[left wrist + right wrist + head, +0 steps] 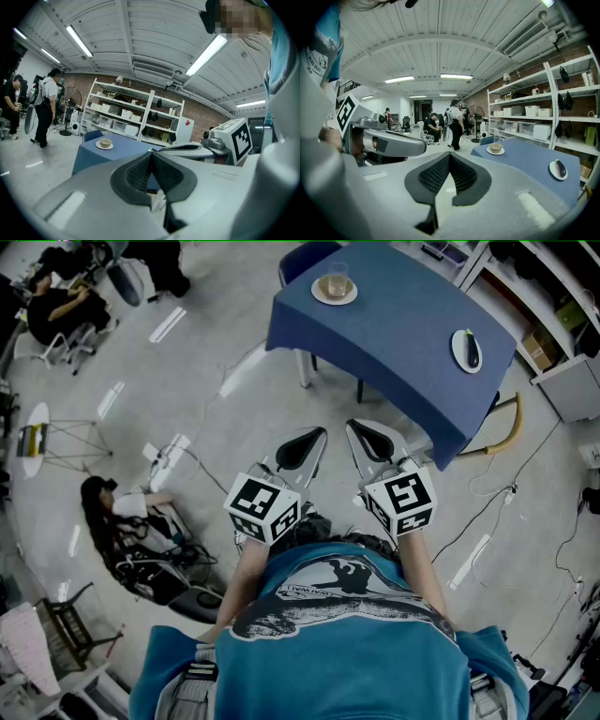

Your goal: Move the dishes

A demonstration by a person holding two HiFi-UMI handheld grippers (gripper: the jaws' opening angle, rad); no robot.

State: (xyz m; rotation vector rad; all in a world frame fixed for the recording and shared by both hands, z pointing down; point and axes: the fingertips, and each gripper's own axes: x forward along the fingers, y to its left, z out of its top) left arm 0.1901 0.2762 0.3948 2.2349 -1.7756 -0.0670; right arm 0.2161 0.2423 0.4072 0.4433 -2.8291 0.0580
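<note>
While left claw (pixel 312 439) and right claw (pixel 362 434) are closed empty, open floor (pixel 211 343) lies before the table (pixel 403 334) edge.

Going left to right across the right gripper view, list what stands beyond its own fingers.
left gripper → seated person → standing person → cup on its saucer → plate with a dark item. Both dishes sit on the blue table.

White saucer (pixel 318 293) with tan cup (pixel 336 283), upright, table (pixel 403 334) far corner; white plate (pixel 458 354), dark item (pixel 472 348), right edge.
</note>
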